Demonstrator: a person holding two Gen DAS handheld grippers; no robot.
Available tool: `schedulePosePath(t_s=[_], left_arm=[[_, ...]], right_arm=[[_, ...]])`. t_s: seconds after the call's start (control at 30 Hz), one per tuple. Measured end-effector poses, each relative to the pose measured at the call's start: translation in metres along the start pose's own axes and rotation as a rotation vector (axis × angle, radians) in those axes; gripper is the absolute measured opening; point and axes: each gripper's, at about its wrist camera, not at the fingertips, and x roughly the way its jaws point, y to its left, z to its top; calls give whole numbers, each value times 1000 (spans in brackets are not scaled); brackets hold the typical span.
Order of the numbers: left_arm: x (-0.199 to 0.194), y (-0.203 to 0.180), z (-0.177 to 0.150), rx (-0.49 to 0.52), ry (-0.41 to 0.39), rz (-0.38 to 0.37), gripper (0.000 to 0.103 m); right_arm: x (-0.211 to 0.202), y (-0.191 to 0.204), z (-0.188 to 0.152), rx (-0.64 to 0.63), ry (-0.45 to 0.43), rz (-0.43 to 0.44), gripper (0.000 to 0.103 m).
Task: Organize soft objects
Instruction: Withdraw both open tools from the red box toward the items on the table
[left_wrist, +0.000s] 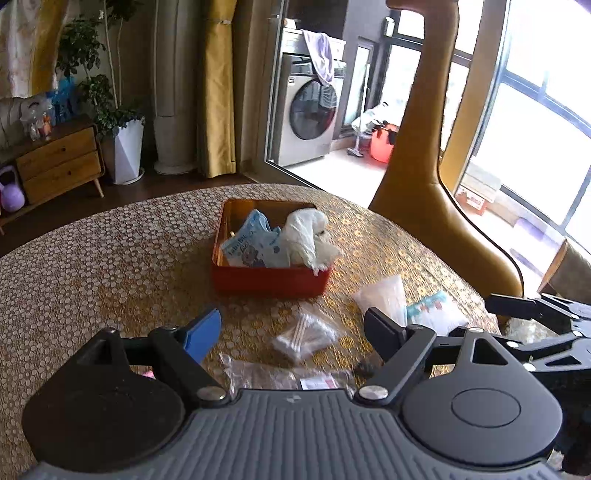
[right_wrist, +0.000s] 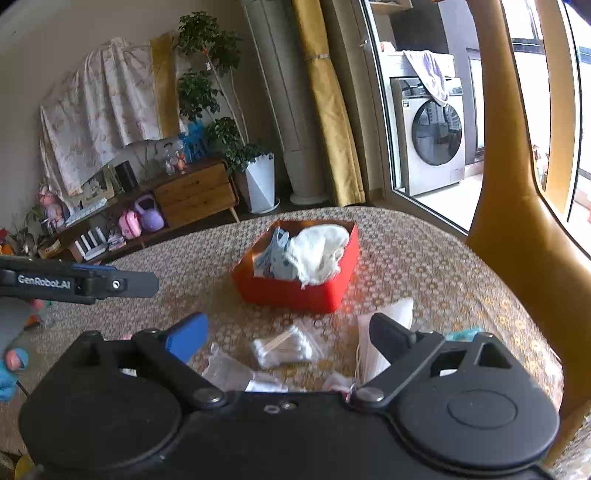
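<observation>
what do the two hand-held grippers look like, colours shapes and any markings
Both match: the left hand-held gripper and the right hand-held gripper each have a matte black frame with two round discs, silver pivot bolts and angled black link arms. One finger carries a blue pad, the other a black pad. White "GenRobot.AI" lettering runs along the left one's side. No cables are visible.

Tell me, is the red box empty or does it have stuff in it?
Not empty. The red box holds a white cloth and a blue packet.

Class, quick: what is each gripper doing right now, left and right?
Left gripper: open, holding nothing, above the bag of cotton swabs.
Right gripper: open, holding nothing.
</observation>
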Motion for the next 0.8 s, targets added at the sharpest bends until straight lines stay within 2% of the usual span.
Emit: schedulePosePath(t_s=[0.23, 0.4, 0.53, 0.8], left_arm=[[1, 0, -39, 35, 33, -51, 90], [14, 2, -70, 12, 70, -66, 90], [26, -1, -89, 17, 80, -44, 90], [49, -21, -111, 141, 75, 1, 90]], right_arm=[[-2, 0, -25, 27, 28, 20, 95], [6, -2, -42, 50, 49, 14, 95], [14, -6, -53, 69, 75, 8, 95], [40, -17, -68, 86, 135, -20, 91]])
